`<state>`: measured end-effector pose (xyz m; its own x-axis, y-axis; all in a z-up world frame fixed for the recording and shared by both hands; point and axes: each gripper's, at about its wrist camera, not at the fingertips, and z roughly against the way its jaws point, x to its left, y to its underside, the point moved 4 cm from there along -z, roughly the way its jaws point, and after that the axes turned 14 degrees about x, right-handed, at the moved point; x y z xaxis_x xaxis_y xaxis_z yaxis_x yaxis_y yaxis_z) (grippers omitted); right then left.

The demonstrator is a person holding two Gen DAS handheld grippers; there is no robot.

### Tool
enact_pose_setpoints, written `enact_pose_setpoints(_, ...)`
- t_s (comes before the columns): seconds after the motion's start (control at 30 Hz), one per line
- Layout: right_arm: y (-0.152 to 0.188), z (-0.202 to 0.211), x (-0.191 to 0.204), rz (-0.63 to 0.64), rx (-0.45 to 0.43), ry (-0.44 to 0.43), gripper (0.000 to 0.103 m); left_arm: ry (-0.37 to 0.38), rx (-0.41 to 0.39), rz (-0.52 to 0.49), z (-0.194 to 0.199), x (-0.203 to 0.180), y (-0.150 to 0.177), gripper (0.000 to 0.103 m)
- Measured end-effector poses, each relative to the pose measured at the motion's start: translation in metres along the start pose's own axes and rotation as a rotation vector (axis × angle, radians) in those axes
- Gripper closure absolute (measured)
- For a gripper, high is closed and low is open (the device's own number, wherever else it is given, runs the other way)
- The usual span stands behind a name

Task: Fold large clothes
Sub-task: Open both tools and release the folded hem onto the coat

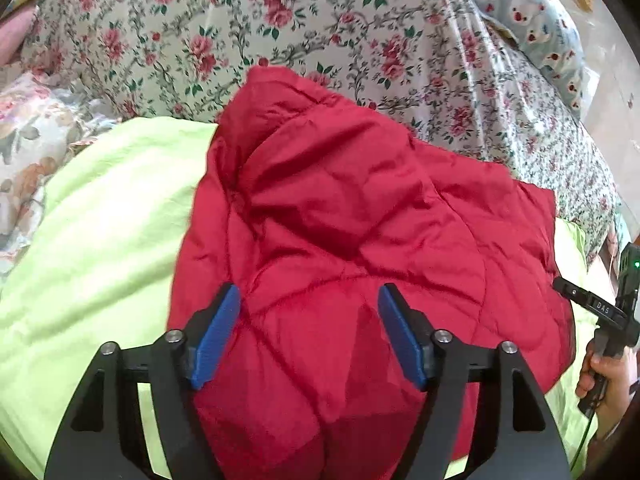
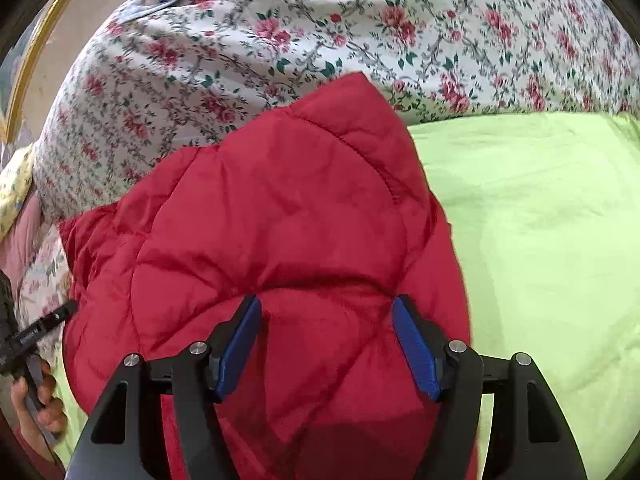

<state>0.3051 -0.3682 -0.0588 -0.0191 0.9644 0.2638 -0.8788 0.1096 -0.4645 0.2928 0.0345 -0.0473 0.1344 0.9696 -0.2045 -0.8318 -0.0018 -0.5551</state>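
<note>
Red jacket bunched on the bed, both grippers over it.

Left gripper (image 1: 310, 336) hovers with jaws apart above the red jacket (image 1: 360, 216), which lies on the green sheet (image 1: 100, 220); right gripper (image 2: 326, 346) likewise, jaws apart, nothing clamped, flowered bedspread (image 2: 280, 32) beyond.

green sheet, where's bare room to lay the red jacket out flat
The green sheet lies bare between the red quilted jacket and the floral bedspread in the right wrist view; the left wrist view shows that patch at. The other side is crowded: the jacket runs up to the floral bedspread and a blue pillow.
</note>
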Motion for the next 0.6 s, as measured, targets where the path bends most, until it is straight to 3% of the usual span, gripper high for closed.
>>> enact_pose_setpoints(0.17,0.017,0.015,-0.007,0.028,-0.003,0.02,0.033,-0.022,-0.03,0.025,0.016,0.016,0.015,0.025)
enact_pose_setpoints(0.3,0.028,0.029,-0.018,0.026,-0.017,0.059,0.029,-0.011,-0.013,0.065,0.014,0.031,0.019,0.026)
enact_pose_setpoints(0.43,0.033,0.033,-0.027,0.002,-0.012,0.043,0.029,0.004,-0.006,0.092,0.013,0.041,0.024,0.025)
enact_pose_setpoints(0.6,0.037,0.031,-0.047,-0.062,0.006,-0.007,0.023,0.107,0.022,0.16,0.006,0.056,0.027,0.025)
